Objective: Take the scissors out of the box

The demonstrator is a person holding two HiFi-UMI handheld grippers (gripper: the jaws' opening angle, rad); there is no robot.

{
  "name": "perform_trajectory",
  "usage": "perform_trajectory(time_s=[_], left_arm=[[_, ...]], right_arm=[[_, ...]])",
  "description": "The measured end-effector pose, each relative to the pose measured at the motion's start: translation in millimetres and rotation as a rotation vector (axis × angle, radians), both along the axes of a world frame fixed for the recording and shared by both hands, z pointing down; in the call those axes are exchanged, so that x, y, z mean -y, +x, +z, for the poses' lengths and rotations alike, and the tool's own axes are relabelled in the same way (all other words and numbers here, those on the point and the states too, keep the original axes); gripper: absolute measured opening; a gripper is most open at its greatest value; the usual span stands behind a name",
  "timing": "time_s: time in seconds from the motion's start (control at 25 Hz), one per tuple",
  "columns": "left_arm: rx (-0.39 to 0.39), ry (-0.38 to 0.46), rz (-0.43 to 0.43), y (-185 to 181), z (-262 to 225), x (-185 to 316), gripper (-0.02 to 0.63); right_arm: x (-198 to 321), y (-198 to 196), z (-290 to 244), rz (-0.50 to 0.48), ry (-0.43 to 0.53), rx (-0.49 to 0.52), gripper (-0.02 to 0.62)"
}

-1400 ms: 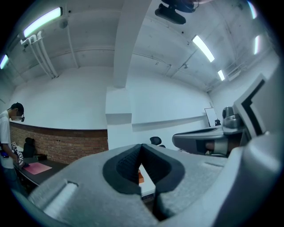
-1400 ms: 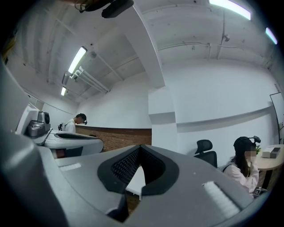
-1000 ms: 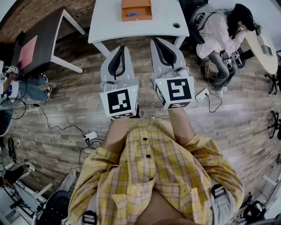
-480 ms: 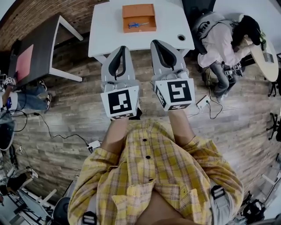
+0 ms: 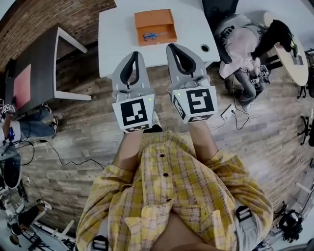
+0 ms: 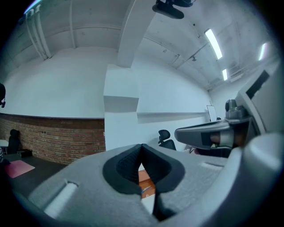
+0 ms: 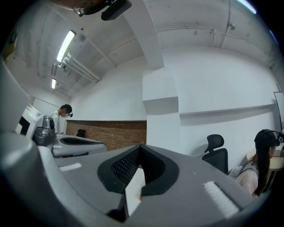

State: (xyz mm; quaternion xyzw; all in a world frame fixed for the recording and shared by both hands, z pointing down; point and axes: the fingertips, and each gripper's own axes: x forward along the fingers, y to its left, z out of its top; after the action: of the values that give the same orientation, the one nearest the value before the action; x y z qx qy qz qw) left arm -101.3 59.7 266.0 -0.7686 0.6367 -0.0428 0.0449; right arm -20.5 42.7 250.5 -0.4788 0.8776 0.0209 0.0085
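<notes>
This is an open office or lab workroom. A white table (image 5: pixel 117 34) and a dark table (image 5: pixel 39 59) stand on a wood-plank floor (image 5: pixel 83 127) beside a brick wall (image 5: pixel 49 14). A person (image 5: pixel 240 44) sits at a round table (image 5: pixel 294 59) beyond the white table's right edge. Cables (image 5: pixel 59 158) trail over the floor. There is a swivel chair (image 7: pixel 216 153), and tube lights (image 6: pixel 214 43) line a bare concrete ceiling (image 6: pixel 88 22).

Ceiling strip lights (image 6: pixel 213 43) lit the room brightly and evenly. Fisheye distortion bent every view, and the corners darkened.
</notes>
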Motion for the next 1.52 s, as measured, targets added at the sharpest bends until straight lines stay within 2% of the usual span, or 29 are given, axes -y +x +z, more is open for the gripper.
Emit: perform_trajectory(time_s=[0.44,0.76,1.0,1.52], left_arm=[[-0.001,-0.042,0.056,-23,13,58,0.002],[0.003,-0.078,0.075,-28,28,97,0.002],[0.025,-0.110,0.084,-14,44,139,0.002],[0.068,-0.131,0.034,3,55,222,0.002]], right_arm=[[52,-18,5,0.080,-0.021,-0.005,0.005],[89,-28,18,0.074,-0.041,-0.010,0.005],[131,-20,20,0.052,-0.032,-0.002,0.005],[216,-7,37,-0.009,-0.064,-0.006,0.005]])
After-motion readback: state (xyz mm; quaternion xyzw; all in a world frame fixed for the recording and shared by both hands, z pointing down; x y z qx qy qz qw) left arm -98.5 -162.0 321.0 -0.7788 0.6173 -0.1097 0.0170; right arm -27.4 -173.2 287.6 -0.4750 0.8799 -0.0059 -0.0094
